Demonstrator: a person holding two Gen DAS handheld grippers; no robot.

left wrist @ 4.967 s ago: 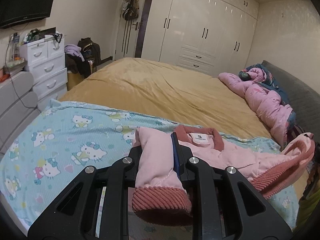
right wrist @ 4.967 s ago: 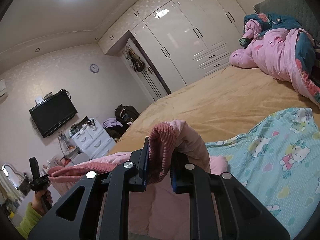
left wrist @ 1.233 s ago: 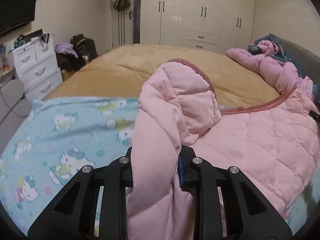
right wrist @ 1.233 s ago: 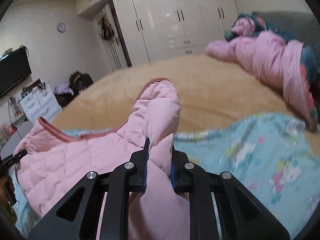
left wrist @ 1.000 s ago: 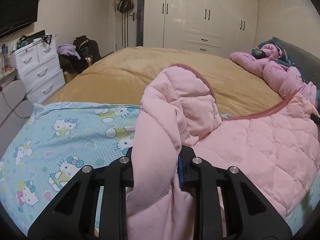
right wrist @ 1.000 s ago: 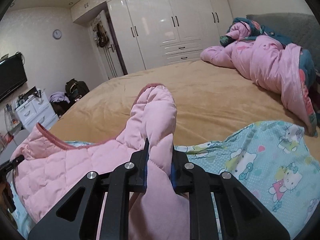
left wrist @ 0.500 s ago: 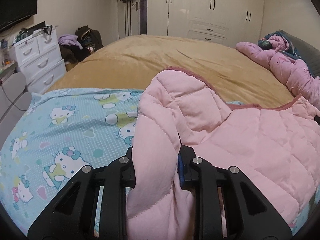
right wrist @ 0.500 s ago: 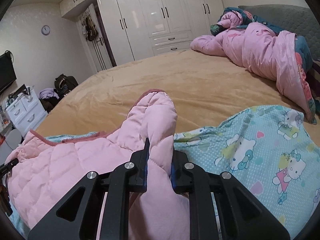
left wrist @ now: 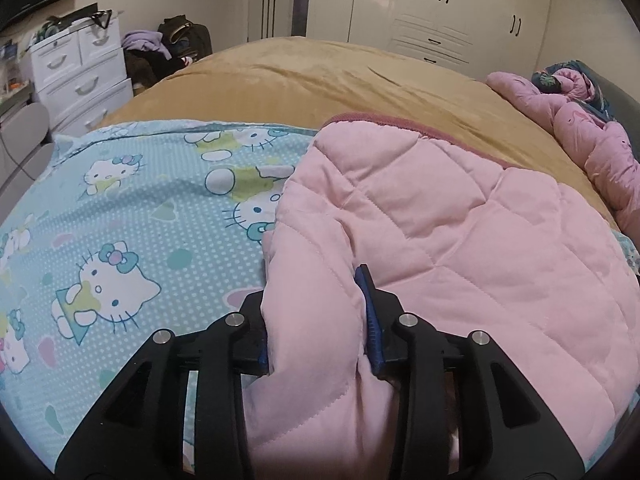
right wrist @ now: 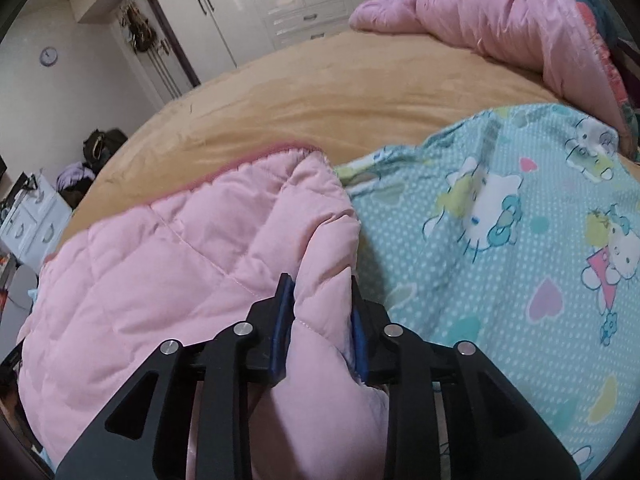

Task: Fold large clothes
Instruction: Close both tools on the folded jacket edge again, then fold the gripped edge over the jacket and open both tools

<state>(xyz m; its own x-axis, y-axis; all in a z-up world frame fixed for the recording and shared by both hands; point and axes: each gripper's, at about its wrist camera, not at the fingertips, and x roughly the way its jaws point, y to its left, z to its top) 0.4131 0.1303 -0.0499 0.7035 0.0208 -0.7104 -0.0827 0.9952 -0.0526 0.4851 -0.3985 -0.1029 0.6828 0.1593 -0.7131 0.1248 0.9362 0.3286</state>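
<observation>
Left tongs (left wrist: 316, 316): jaws have just been widening, yet a thick fold of the pink quilted jacket (left wrist: 460, 240) is still sitting between the blue pads (left wrist: 370, 320), touching both; clamped on the jacket, loosely.

Right tongs (right wrist: 320, 320): jaws likewise just widening, with the jacket's opposite corner (right wrist: 320, 240) bunching between the pads; also clamped on it.

Jacket is lying spread on the turquoise cat-print blanket (left wrist: 120, 208), quilted lining facing up, dusty-rose trim running along its far edge at 12 o'clock.

Blanket is covering the near end of the bed; tan bedspread (left wrist: 340, 76) is extending beyond it.

Pink duvet (left wrist: 592, 136) is lying bunched at 2 o'clock in the left view.

White drawer unit (left wrist: 80, 72) is standing at 10 o'clock; white wardrobe (left wrist: 440, 4) is lining the far wall.
</observation>
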